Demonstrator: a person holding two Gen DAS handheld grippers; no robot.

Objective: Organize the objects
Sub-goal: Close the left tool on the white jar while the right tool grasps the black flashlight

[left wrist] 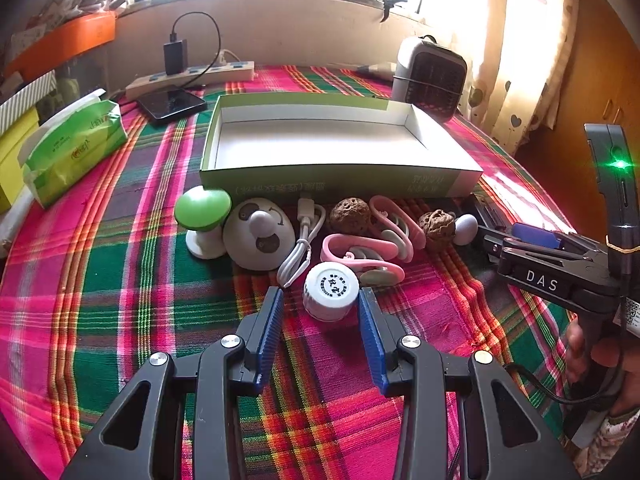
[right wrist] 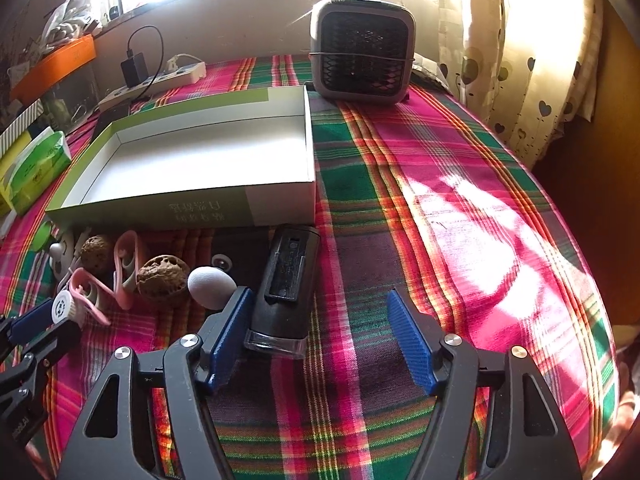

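1. Fingers of our left gripper point(left wrist: 321, 300) stand wide apart at lower centre of its view, with a white bottle cap point(left wrist: 330, 291) between the tips; neither blue pad clearly touches it.
2. Our right gripper point(right wrist: 318, 300) is also spread open and holds nothing; a black device point(right wrist: 286, 284) lies just beside its left pad, and a white egg point(right wrist: 211, 282) sits left of that.
3. Only the left view shows the green mushroom point(left wrist: 202, 218), panda toy point(left wrist: 258, 236) and white cable point(left wrist: 302, 240); both views show walnuts point(right wrist: 162, 278) and pink clips point(left wrist: 362, 250).
4. An open box point(left wrist: 340, 178), holding nothing, sits mid-frame on the plaid tablecloth point(right wrist: 440, 200), with a small heater point(right wrist: 362, 54) and a sunlit curtain point(right wrist: 520, 60) behind.
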